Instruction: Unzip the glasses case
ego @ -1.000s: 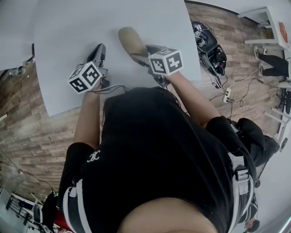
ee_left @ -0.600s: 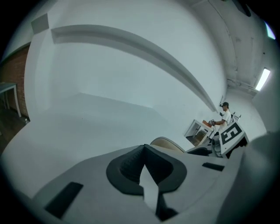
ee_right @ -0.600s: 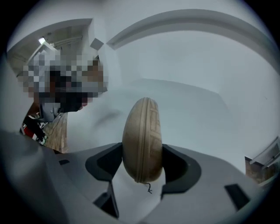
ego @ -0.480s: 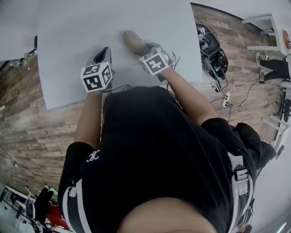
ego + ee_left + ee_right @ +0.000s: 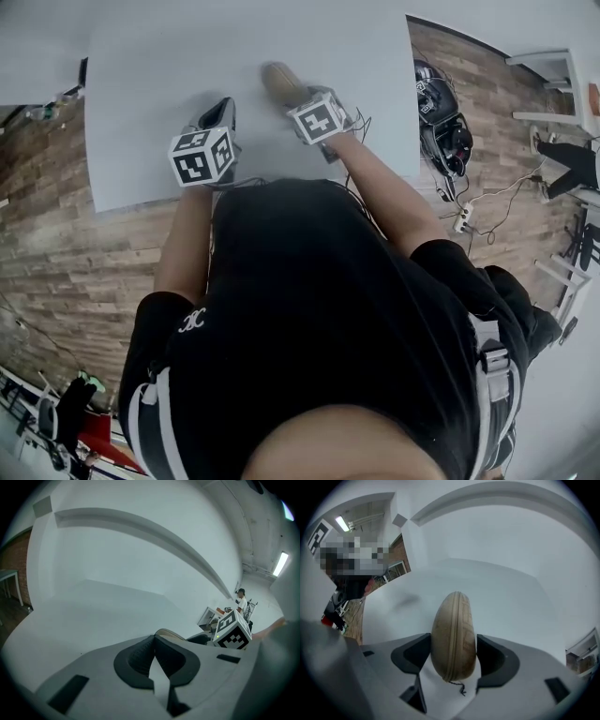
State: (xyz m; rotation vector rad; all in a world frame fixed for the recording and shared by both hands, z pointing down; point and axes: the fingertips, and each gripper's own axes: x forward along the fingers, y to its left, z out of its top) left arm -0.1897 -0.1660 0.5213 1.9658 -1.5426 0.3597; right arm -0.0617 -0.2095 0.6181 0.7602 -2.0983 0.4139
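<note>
Glasses case (image 5: 279,82) sits between the jaws of my right claw (image 5: 300,97), over the middle of the white table (image 5: 159,75), its long axis pointing away from me towards the far side. In the right gripper view the tan, oval case (image 5: 453,634) fills the gap of the right claw (image 5: 453,656): both dark pads (image 5: 417,652) press against its near end, one on each side, so that claw is clamped on the case. A seam line runs lengthwise down the face turned to that camera, and a short dark thread (image 5: 458,686) hangs from the near tip. I cannot tell whether the case touches the table (image 5: 511,606) or is held just off it.

My left claw (image 5: 223,108) is just to the left of the case, apart from it, angled down at the table. In the left gripper view the left claw (image 5: 153,645) has its jaws closed together with nothing between them. Beyond them, to the right, a sliver of the tan case (image 5: 166,632) shows, with the right claw's marker cube (image 5: 232,633) beside it.

Off the table's right edge, black gear (image 5: 441,117) with cables lies on the wooden floor (image 5: 56,244).
</note>
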